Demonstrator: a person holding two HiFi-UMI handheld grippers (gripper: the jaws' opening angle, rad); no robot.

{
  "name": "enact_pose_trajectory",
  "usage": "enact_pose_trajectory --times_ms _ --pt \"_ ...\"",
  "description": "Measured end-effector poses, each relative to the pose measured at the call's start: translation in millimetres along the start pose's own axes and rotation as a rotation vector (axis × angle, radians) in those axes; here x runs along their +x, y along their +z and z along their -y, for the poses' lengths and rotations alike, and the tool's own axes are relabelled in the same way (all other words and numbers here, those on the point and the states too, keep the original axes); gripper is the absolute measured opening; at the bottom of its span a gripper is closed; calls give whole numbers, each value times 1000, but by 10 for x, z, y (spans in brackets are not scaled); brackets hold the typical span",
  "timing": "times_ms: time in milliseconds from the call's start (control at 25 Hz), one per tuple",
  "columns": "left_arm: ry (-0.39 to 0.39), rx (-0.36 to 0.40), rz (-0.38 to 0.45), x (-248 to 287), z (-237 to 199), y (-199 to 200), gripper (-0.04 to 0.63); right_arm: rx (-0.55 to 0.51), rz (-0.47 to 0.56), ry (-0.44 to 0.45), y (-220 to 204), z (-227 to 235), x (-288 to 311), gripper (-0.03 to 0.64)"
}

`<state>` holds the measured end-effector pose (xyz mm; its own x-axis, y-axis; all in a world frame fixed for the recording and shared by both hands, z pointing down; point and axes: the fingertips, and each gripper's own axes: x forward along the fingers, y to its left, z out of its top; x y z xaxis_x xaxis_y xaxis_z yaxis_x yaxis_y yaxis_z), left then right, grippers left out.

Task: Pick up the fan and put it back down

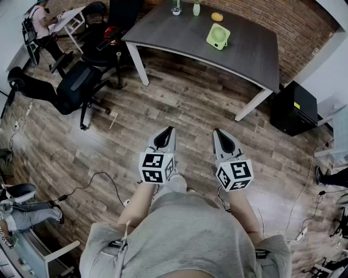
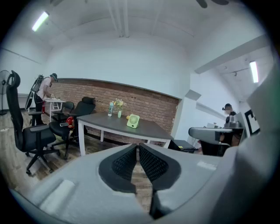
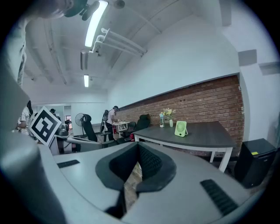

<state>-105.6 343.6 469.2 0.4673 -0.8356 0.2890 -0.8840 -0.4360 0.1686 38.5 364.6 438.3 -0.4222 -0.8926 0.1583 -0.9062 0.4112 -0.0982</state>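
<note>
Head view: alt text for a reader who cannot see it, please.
Seen from above, a person in a grey shirt holds the left claw and right claw, both shut and empty, over a wood floor. Well ahead, a green fan stands on a dark table.

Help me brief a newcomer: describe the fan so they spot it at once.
Look for the dark grey table along the brick wall. The fan stands near its middle, apart from the vase and orange object by the wall. It alone is pale green and square, with a round grille.
</note>
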Motion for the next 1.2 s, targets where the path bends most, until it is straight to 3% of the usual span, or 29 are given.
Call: enact_pose_trajectory --times_ms 360,800,1040,1200 --pt "6 6 4 -670 606 -324 31 23 32 -11 -150 -113 -856 2" --pt "-21 46 24 -841 822 -307 32 30 60 21 -185 -253 -1153 2" --pt "-44 18 13 -843 932 -329 32 23 32 3 -251 -160 -1234 3" --pt "-49 26 7 -839 981 -354 34 32 22 14 -286 -123 -1255 38"
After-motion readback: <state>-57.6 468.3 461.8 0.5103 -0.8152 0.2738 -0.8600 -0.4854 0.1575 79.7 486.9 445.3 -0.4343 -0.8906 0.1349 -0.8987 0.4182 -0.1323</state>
